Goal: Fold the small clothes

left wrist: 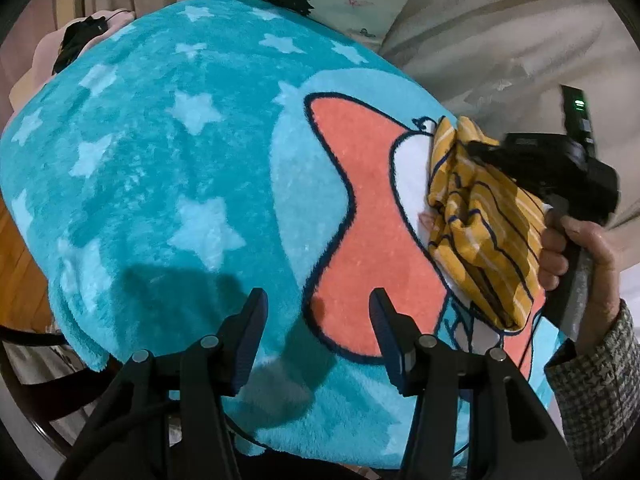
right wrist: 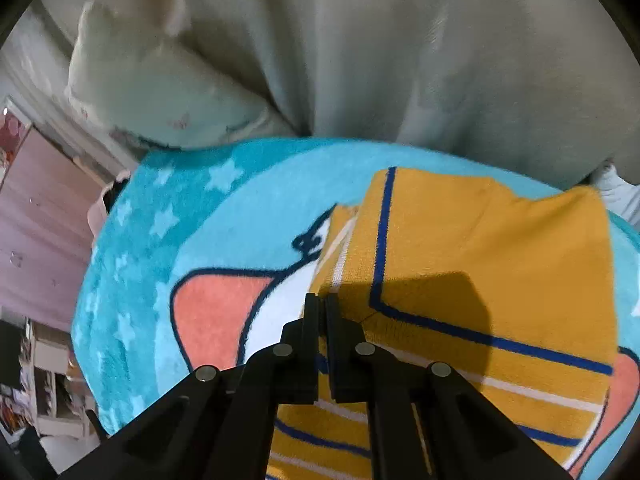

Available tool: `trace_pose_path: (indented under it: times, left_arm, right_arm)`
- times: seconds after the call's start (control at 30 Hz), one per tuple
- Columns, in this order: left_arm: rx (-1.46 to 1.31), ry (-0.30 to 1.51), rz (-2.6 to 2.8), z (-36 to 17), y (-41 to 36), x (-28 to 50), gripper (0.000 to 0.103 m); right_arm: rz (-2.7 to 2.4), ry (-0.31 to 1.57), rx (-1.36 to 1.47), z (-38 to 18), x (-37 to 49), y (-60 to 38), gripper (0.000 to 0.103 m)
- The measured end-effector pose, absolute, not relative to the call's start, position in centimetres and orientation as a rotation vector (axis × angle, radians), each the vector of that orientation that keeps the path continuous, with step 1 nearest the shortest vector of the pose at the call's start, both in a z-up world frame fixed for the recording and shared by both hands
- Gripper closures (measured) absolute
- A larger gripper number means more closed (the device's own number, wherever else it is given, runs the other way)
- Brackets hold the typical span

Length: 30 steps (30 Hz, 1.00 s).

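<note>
The right gripper (right wrist: 322,300) is pinching the yellow striped garment (right wrist: 480,264); the left gripper (left wrist: 318,300) is waiting, fingers spread. Next, probably laying it flat.

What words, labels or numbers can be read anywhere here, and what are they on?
None can be read.
The blue star blanket carries only a picture, no letters.
The yellow striped garment shows stripes only, no label in view.
The black device above the right gripper shows a green light, no legible marking.
The shelves are too blurred to read.
</note>
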<state>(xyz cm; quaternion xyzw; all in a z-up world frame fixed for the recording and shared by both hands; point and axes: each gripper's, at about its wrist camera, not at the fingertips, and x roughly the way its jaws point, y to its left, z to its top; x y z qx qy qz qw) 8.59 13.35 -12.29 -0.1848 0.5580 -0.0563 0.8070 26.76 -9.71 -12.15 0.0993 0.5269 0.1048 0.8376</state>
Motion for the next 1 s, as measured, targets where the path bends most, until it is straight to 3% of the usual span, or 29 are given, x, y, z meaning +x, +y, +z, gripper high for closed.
trace_pose_path:
  times: [0.13,0.3,0.5,0.57,0.63,0.83,0.93,1.0]
  left_arm:
    - [-0.384,1.196,-0.123,-12.4,13.1,8.6,0.051]
    - [-0.395,1.192,-0.097,-12.2,13.4,8.4,0.051]
    - [-0.391,1.171,-0.077,-11.3,12.7,7.1,0.051]
    - [-0.387,1.164,-0.079,-10.9,12.2,6.6,0.051]
    - [-0.366,1.153,-0.084,-10.3,11.1,6.2,0.051]
    - [-0.231,1.049,-0.108,-7.2,6.5,5.3,0.051]
    - [-0.163,0.999,-0.143,-6.0,3.5,4.5,0.049]
    - [-0.127,0.978,-0.173,-5.4,1.6,4.0,0.047]
  right_arm:
    - [0.222,1.184,0.278,-15.9,27.3,-10.4,0.098]
    - [0.263,1.166,0.362,-15.3,26.6,-11.9,0.096]
    - [0.327,1.091,0.428,-11.9,22.7,-12.9,0.084]
    - [0.335,1.069,0.438,-11.3,20.6,-13.5,0.071]
    - [0.337,1.058,0.465,-11.0,18.2,-14.6,0.067]
    - [0.228,1.026,0.533,-10.4,10.9,-19.8,0.065]
    - [0.118,0.968,0.497,-9.1,7.5,-22.2,0.056]
    - [0.067,0.946,0.467,-8.6,5.6,-23.2,0.055]
